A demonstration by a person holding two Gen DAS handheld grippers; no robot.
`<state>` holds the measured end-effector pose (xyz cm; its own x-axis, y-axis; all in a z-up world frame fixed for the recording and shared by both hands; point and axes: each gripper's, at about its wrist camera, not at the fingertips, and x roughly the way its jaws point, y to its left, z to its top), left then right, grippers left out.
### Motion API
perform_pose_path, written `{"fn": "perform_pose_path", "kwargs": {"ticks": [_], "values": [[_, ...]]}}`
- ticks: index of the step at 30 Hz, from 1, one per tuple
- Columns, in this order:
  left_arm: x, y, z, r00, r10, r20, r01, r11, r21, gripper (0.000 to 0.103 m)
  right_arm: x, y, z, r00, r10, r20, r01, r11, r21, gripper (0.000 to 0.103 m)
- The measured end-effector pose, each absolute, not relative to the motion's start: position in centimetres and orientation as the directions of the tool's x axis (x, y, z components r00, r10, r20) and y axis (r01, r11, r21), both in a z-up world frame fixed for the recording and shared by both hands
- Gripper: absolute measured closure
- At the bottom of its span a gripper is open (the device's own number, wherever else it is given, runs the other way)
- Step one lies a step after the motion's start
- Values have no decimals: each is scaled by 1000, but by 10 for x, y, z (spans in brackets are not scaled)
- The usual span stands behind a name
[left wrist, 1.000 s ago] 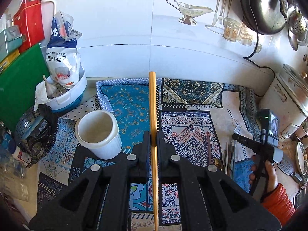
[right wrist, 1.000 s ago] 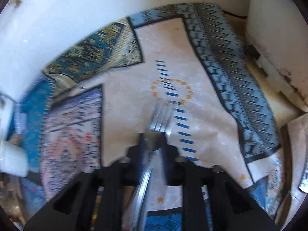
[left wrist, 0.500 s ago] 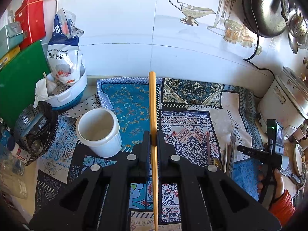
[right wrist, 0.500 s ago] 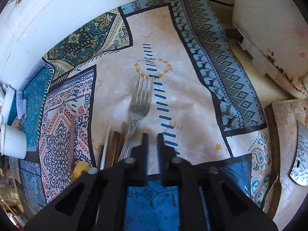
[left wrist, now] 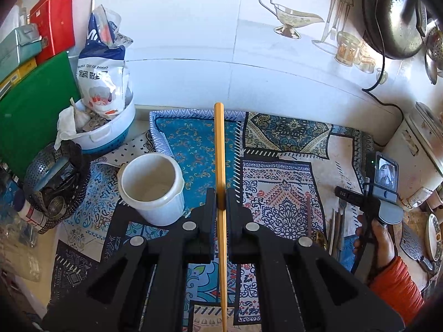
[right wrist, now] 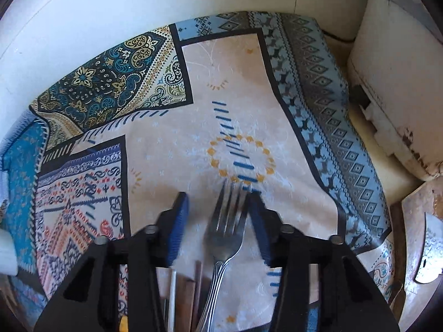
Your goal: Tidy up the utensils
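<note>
My left gripper (left wrist: 220, 199) is shut on a long yellow chopstick (left wrist: 220, 149) that points toward the wall. It hangs just right of an empty white cup (left wrist: 151, 185). My right gripper (right wrist: 217, 196) points down at the patterned cloth (right wrist: 249, 88). Its jaws stand on either side of a steel fork's (right wrist: 224, 238) head and are closing, with a gap still showing on both sides. Beside the fork's handle lie a white stick (right wrist: 173, 290) and brown chopsticks (right wrist: 198, 285). In the left wrist view a hand (left wrist: 373, 238) holds the right gripper over that utensil pile (left wrist: 336, 227).
A white rice cooker (right wrist: 401, 83) stands at the right, with a wooden board and cleaver (right wrist: 426, 249) in front of it. At the left are a white basin with a food bag (left wrist: 105, 135), a metal strainer (left wrist: 55, 182) and a green board (left wrist: 30, 105). A dark pan (left wrist: 393, 13) hangs on the wall.
The right gripper let go of the fork, drew back, then moved forward with its jaws spread on both sides of the fork's head. The left gripper and chopstick stayed put.
</note>
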<state>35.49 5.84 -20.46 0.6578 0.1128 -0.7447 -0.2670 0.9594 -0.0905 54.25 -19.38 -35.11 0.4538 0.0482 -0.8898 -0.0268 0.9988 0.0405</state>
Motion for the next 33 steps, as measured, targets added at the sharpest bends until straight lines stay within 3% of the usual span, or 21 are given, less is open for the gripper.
{"fn": "perform_pose_path", "kwargs": {"ticks": [7, 19, 33], "values": [[350, 65, -202, 664, 114, -739, -272, 957, -97, 98, 538, -216, -340, 452, 140, -881, -35, 990, 139, 82], [346, 64, -181, 716, 92, -692, -225, 969, -104, 99, 464, -240, -259, 559, 238, -795, -104, 971, 217, 82], [331, 79, -160, 762, 42, -646, -159, 979, -124, 99, 419, -209, -218, 645, 251, -722, -112, 965, 236, 82]]}}
